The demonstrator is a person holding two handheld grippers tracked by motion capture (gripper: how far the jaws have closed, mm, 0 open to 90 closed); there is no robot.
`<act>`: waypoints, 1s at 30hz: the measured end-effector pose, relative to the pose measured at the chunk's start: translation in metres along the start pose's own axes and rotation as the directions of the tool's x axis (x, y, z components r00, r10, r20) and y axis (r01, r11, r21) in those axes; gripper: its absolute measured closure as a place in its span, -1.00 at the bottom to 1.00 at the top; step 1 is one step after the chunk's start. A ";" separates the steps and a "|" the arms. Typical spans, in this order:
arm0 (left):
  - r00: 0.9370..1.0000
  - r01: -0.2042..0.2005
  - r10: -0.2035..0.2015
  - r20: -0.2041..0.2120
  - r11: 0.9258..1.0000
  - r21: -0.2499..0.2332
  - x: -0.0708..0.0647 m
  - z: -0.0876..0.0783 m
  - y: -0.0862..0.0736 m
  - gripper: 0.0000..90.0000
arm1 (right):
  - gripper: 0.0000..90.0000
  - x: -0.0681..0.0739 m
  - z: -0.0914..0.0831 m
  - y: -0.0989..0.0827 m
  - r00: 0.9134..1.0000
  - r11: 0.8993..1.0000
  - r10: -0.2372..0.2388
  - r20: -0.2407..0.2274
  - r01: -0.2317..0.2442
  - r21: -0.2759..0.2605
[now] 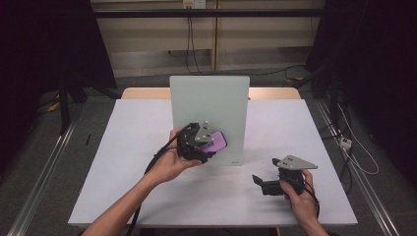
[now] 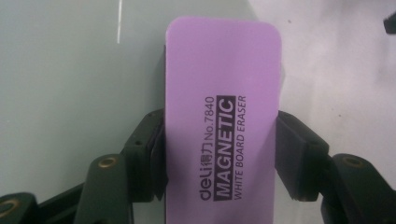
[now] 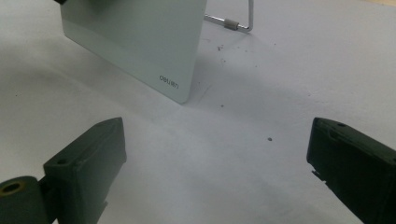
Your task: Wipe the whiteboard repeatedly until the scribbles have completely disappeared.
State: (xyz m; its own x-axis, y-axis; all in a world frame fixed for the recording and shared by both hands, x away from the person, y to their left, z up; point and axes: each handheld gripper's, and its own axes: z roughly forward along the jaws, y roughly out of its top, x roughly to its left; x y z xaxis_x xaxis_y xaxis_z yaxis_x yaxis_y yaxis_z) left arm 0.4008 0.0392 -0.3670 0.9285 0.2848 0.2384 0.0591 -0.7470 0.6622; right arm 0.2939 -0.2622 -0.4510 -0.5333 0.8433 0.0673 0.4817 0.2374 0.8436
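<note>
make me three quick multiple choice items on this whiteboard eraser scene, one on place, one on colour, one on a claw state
1. Where is the eraser?
A. flat on the table
B. against the standing whiteboard
C. on the floor

2. What colour is the eraser?
A. purple
B. green
C. orange

3. How do the right claw jaws stand?
A. shut on the eraser
B. shut empty
C. open, empty

Key: 1 B, the high view shows it at the board face; 2 A, its top is purple; 3 C, only bare table lies between them.
</note>
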 end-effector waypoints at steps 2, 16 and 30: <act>1.000 0.017 -0.018 -0.013 1.000 -0.018 0.003 -0.005 -0.001 -0.09 | -0.90 0.000 0.000 0.000 1.000 1.000 -0.001 0.001 0.001 0.002; 0.997 0.078 -0.077 0.017 0.992 -0.096 0.019 -0.020 -0.009 -0.09 | -0.90 0.000 -0.001 0.000 1.000 1.000 0.007 0.016 -0.007 0.001; 0.991 0.128 -0.122 0.061 0.984 -0.122 0.020 -0.034 -0.013 -0.09 | -0.90 0.000 -0.001 0.000 1.000 1.000 0.000 0.000 0.000 -0.002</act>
State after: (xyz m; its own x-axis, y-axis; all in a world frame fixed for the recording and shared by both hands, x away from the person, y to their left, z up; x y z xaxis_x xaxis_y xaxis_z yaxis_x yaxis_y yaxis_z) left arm 0.4059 0.0749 -0.3462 0.9350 0.3364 0.1124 0.1326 -0.6255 0.7689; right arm 0.2932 -0.2627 -0.4504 -0.5330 0.8434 0.0676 0.4806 0.2360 0.8446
